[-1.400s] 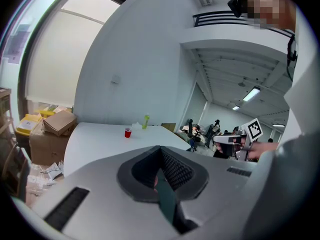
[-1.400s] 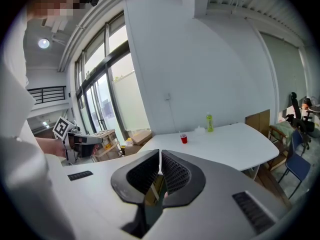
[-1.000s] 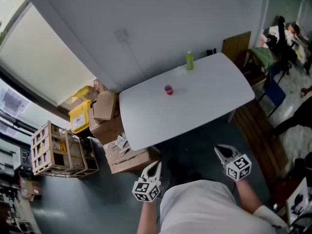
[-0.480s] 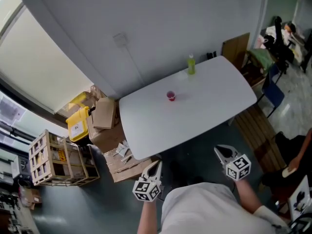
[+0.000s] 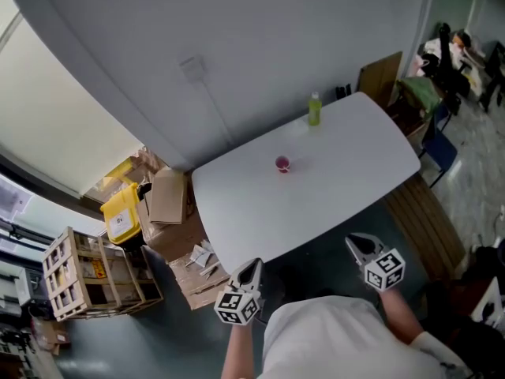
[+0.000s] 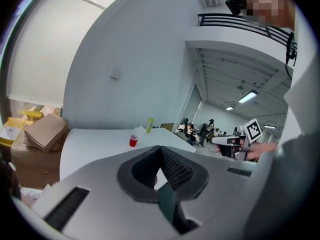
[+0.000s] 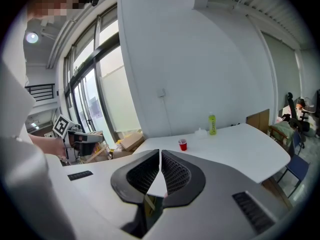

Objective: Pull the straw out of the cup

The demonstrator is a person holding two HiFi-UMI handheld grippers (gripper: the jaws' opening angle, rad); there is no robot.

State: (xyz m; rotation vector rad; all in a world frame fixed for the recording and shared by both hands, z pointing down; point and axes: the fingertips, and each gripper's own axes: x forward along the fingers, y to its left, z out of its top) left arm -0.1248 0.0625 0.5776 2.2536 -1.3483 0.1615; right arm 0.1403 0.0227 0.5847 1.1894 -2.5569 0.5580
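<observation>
A small red cup [image 5: 282,163] stands near the middle of the white table [image 5: 347,172], towards its far edge. In the left gripper view the cup [image 6: 133,141] has a thin pale straw [image 6: 140,133] leaning out to the right. The right gripper view shows the cup [image 7: 183,144] far ahead. Both grippers are held short of the table's near edge, well away from the cup. My left gripper [image 5: 252,265] is shut and holds nothing. My right gripper [image 5: 353,242] is likewise shut with nothing in it.
A green bottle [image 5: 315,110] stands at the table's far edge beside a clear container [image 7: 202,131]. Cardboard boxes [image 5: 169,196], a yellow bin [image 5: 118,218] and a wooden crate [image 5: 87,279] lie left of the table. A wooden bench [image 5: 426,227] and chairs are on the right.
The table and cup have come closer and sit lower in the head view. Both grippers keep their place in the view, so they have moved forward towards the table, still shut.
</observation>
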